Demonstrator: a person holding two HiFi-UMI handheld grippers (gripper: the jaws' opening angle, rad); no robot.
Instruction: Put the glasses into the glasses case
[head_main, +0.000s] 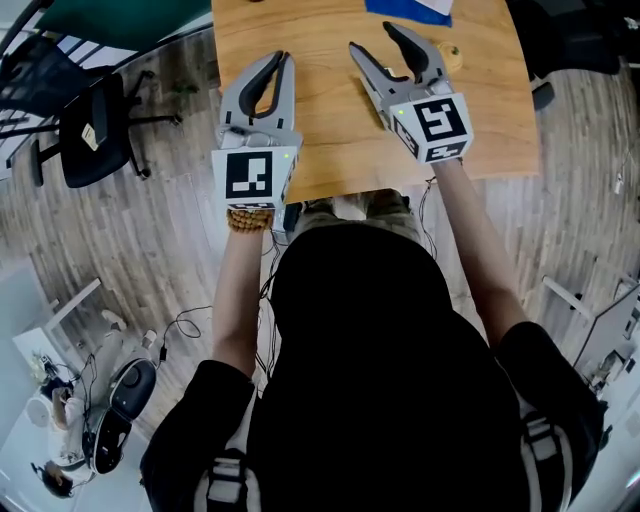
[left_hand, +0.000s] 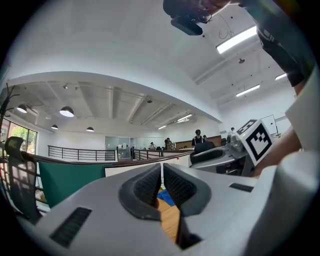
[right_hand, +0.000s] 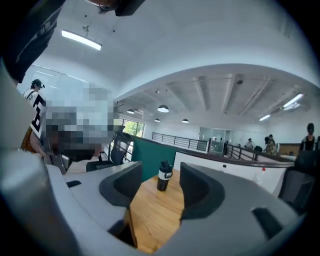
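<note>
No glasses show in any view. A blue item (head_main: 408, 7) lies at the far edge of the wooden table (head_main: 330, 150); it appears as a blue patch (left_hand: 166, 196) beyond the jaws in the left gripper view, and whether it is the case I cannot tell. My left gripper (head_main: 284, 58) hangs over the table's near left part, pointing level, jaws shut with nothing between them (left_hand: 162, 172). My right gripper (head_main: 372, 38) is held above the table's right half, jaws open and empty (right_hand: 160, 174). Its marker cube (left_hand: 257, 140) shows in the left gripper view.
A black bottle with a white band (right_hand: 164, 176) stands on the table ahead of the right gripper. A small tan object (head_main: 452, 55) lies by that gripper. An office chair (head_main: 95, 125) stands on the floor to the left. A green partition (right_hand: 152, 160) runs behind the table.
</note>
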